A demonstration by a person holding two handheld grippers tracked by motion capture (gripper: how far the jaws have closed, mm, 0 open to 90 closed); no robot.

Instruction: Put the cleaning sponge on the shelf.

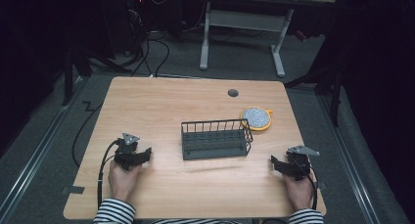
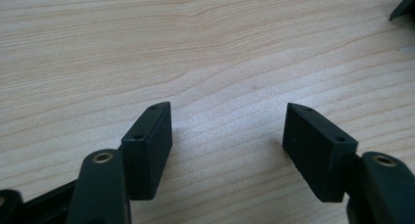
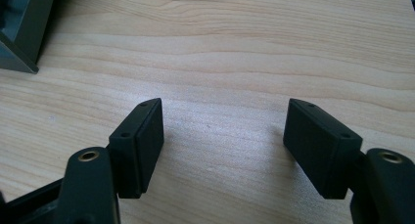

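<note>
Wooden table [image 1: 161, 111], rounded corners, pale grain; near edge partly covered by striped sleeves that are cut off at the bottom of the high view; small dark round fitting [image 1: 233, 93] toward the far edge, too small to make out. Wire basket [image 1: 216, 139], dark, open-topped, standing at mid-table between the two hands and well apart from both; what lies inside cannot be told; a grey corner of it [image 3: 19, 33] enters the right gripper view at upper left, cut off by the frame. Round speckled disc with orange rim [image 1: 257, 118] just beside the basket's far right corner; touching or not, cannot tell. Left gripper [image 1: 145, 154] low over the table near the left edge, jaws pointing toward the basket; in its own view [image 2: 226, 131] jaws stand wide apart, bare wood between them. Right gripper [image 1: 275, 163] near the right edge; own view [image 3: 222, 128] likewise jaws apart, holding nothing.
</note>
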